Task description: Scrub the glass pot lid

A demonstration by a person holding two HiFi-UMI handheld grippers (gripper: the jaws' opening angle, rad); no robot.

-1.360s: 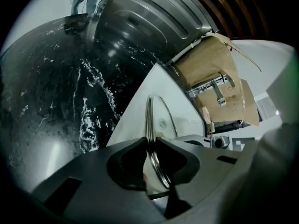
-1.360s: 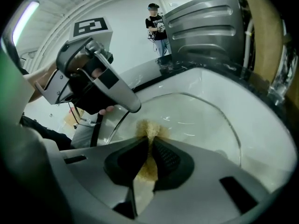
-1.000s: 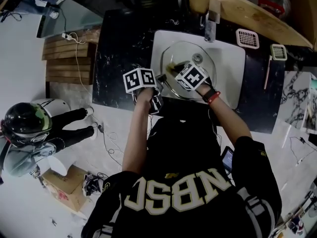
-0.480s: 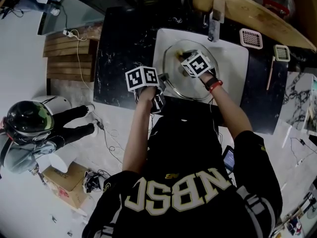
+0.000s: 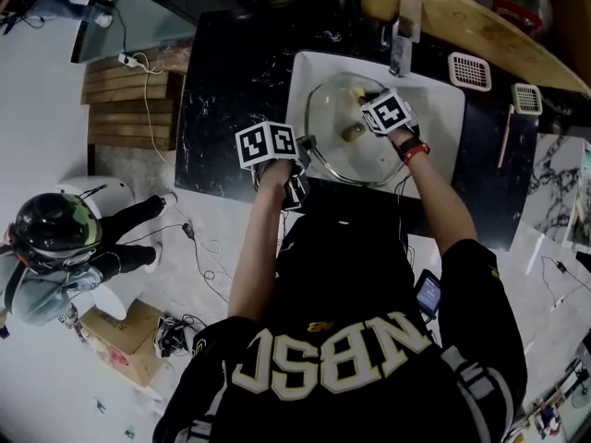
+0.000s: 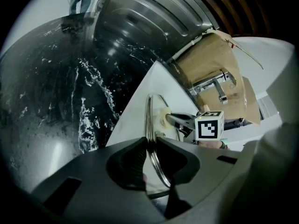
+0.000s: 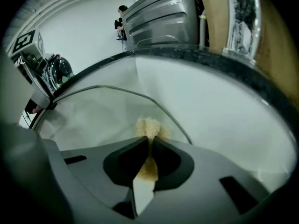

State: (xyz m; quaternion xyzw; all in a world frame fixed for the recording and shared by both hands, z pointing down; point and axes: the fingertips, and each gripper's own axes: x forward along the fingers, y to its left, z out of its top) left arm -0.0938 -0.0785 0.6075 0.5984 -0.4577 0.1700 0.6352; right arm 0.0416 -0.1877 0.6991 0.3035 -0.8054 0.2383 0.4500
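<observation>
The glass pot lid lies tilted in the white sink. My left gripper is shut on the lid's near left rim; in the left gripper view the metal rim runs edge-on between the pads of that gripper. My right gripper is shut on a yellow sponge, which it presses onto the glass close to the lid's far right rim. The sponge also shows at the tips of the right gripper in the left gripper view. The lid's knob sits just left of the right gripper.
A chrome faucet stands at the sink's back edge. Black marble counter surrounds the basin. Two small slotted trays rest at the right. A helmet and a cardboard box are on the floor at the left.
My right gripper has slid with the sponge from the lid's middle toward its far right edge, nearer the faucet. My left gripper and the lid's rim stayed put.
</observation>
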